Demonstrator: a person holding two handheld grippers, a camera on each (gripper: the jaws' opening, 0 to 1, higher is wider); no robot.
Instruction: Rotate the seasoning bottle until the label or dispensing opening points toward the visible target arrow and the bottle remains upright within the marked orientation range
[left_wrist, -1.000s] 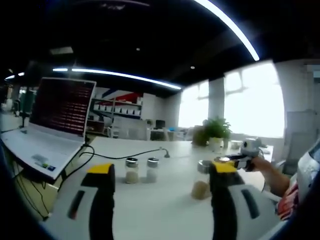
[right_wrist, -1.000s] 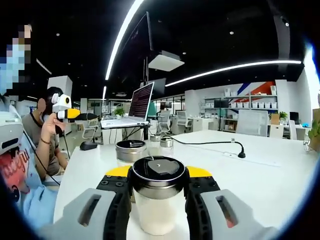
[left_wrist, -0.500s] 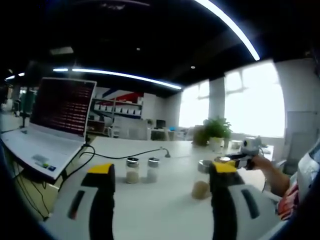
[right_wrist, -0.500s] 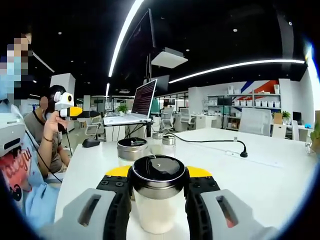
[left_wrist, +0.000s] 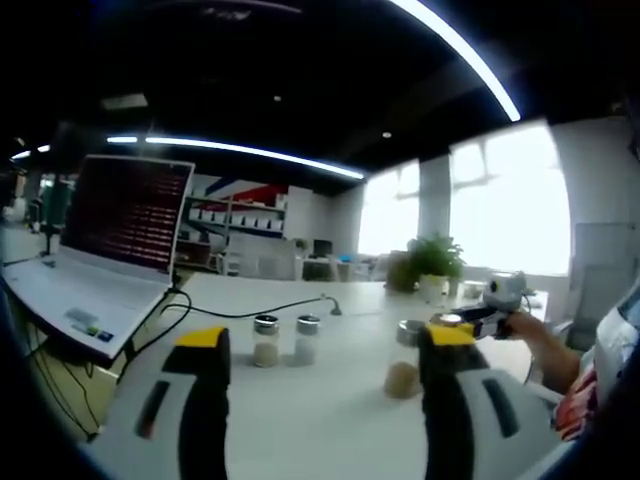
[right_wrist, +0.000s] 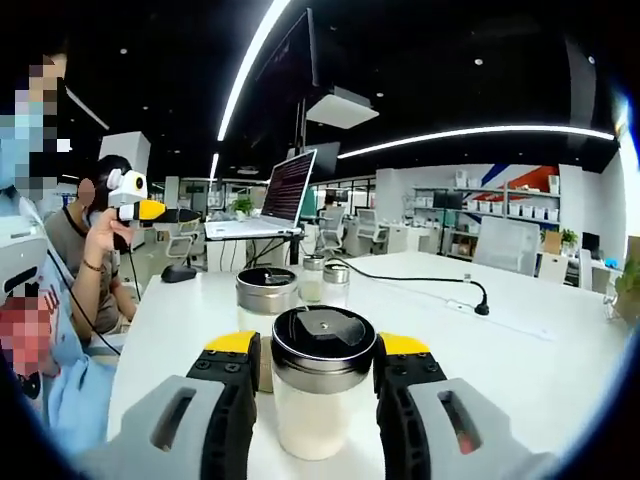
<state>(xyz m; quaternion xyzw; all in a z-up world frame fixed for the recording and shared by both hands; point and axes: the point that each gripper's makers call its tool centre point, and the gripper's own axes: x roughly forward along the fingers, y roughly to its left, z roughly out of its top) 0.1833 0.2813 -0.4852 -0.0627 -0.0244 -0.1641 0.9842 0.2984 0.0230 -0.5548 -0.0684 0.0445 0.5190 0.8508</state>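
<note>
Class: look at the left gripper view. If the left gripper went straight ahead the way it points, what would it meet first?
Probably the two small jars standing side by side on the table, between the left gripper jaws' lines. Depth is hard to judge; the table before them looks free.

No legible text, laptop screen (left_wrist: 128, 212) blurred

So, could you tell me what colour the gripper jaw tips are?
Yellow, clearest in the right gripper view.

Clear glass seasoning bottle (right_wrist: 322, 395), shiny metal lid; smooth white table (right_wrist: 520, 370).
</note>
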